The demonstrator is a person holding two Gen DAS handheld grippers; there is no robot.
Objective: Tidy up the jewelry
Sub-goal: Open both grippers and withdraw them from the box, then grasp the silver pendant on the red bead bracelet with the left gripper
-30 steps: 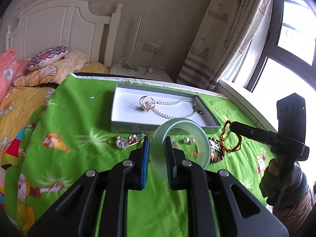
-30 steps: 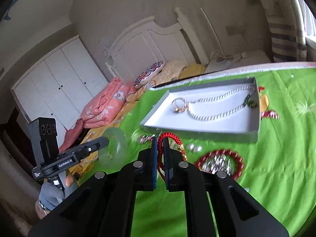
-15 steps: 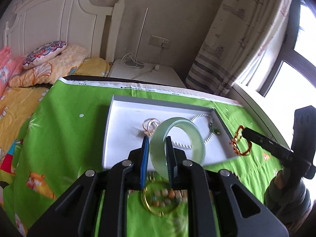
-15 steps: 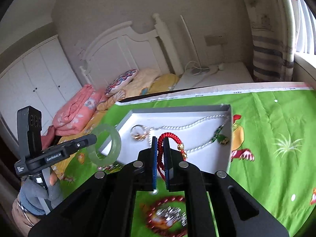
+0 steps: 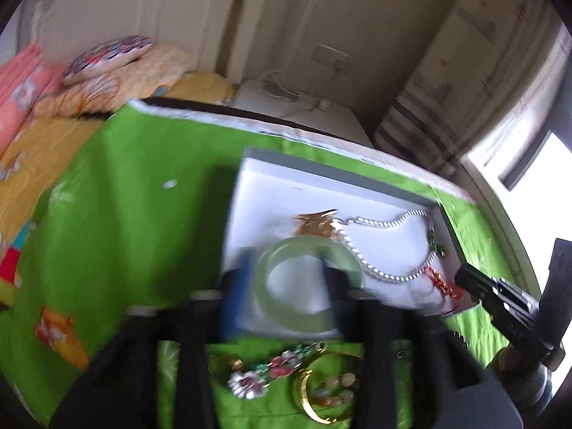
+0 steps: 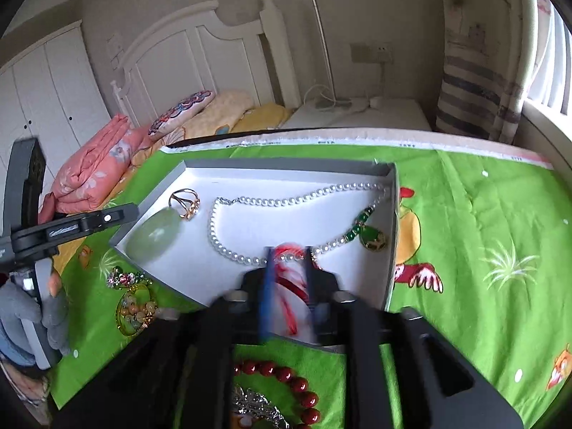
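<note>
A grey-rimmed white tray lies on a green cloth and holds a pearl necklace and gold rings. My left gripper has its jaws spread wide, with the pale green jade bangle lying between them in the tray's near left corner. My right gripper has its jaws apart around a red cord bracelet at the tray's near edge. Both views are motion-blurred.
Loose jewelry lies on the cloth in front of the tray: a flower brooch, a gold bead bangle, a red bead bracelet. Pillows, a white headboard and a nightstand stand behind.
Both grippers moved forward and down over the tray. The left jaws opened wide and the bangle dropped into the tray. The right jaws opened around the red cord bracelet.
</note>
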